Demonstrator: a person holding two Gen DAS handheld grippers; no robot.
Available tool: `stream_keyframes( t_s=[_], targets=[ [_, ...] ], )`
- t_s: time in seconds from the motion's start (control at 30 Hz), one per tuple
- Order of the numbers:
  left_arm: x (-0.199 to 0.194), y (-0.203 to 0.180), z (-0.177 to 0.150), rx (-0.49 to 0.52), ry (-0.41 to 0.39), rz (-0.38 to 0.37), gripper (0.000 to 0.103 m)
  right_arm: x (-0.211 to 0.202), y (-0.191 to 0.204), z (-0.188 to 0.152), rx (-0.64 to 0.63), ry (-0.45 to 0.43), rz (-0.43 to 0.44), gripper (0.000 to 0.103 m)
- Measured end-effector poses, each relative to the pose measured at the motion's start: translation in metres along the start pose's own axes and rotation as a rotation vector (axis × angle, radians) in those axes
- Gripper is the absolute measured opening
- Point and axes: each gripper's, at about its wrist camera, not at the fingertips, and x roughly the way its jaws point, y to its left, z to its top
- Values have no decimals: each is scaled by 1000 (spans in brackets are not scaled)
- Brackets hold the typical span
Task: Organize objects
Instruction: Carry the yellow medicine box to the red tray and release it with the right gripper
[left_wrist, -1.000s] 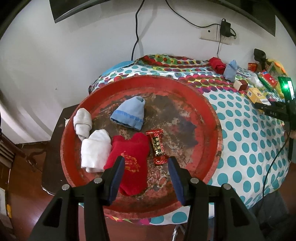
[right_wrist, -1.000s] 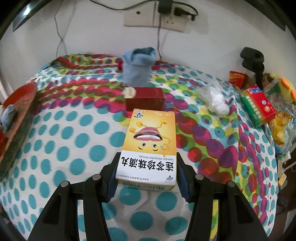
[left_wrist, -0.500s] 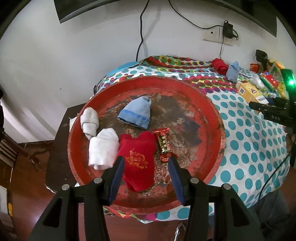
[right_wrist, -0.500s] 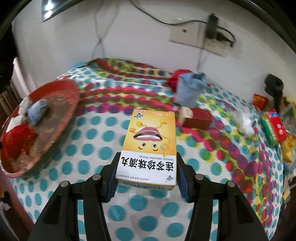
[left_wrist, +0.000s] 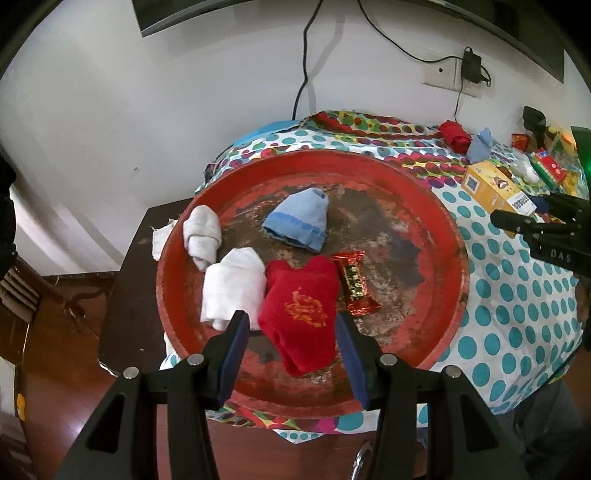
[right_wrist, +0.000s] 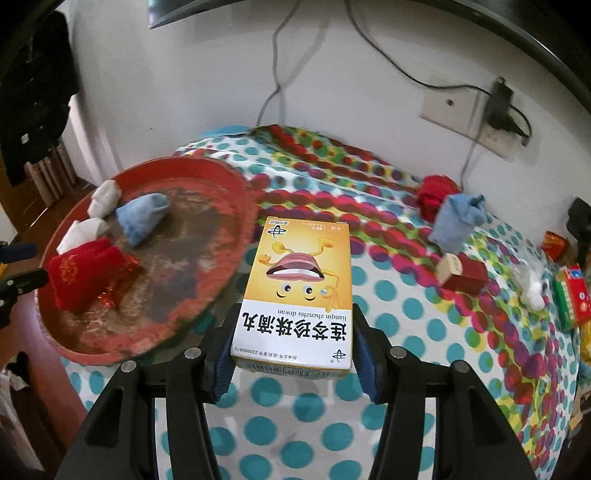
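Note:
My right gripper (right_wrist: 291, 332) is shut on a yellow medicine box (right_wrist: 299, 288) and holds it above the dotted tablecloth, just right of the red tray (right_wrist: 225, 184). The box (left_wrist: 491, 184) and right gripper also show at the right of the left wrist view. My left gripper (left_wrist: 291, 332) is open and empty over the near part of the red tray (left_wrist: 454, 236), above a red sock (left_wrist: 299, 306). The tray also holds a blue sock (left_wrist: 299, 221), two white socks (left_wrist: 232, 288) and a red candy wrapper (left_wrist: 354, 284).
On the dotted cloth (right_wrist: 406, 332) lie a red sock (right_wrist: 434, 192), a blue sock (right_wrist: 456, 221), a dark red box (right_wrist: 465, 275), a white crumpled item (right_wrist: 533, 288) and a green-red box (right_wrist: 570, 295). A wall socket with cables (right_wrist: 480, 122) is behind. A dark side table (left_wrist: 129, 288) stands at left.
My right gripper has carried the yellow box leftward, close to the red tray. My left gripper has pulled back and up a little, staying open over the tray.

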Motion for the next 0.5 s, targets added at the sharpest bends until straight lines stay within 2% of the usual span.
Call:
stream_keyframes(
  t_s=[0.5],
  targets=[
    [-2,26,-5,-69,9,11,50,9,70,19,-123,7,67,51]
  ],
)
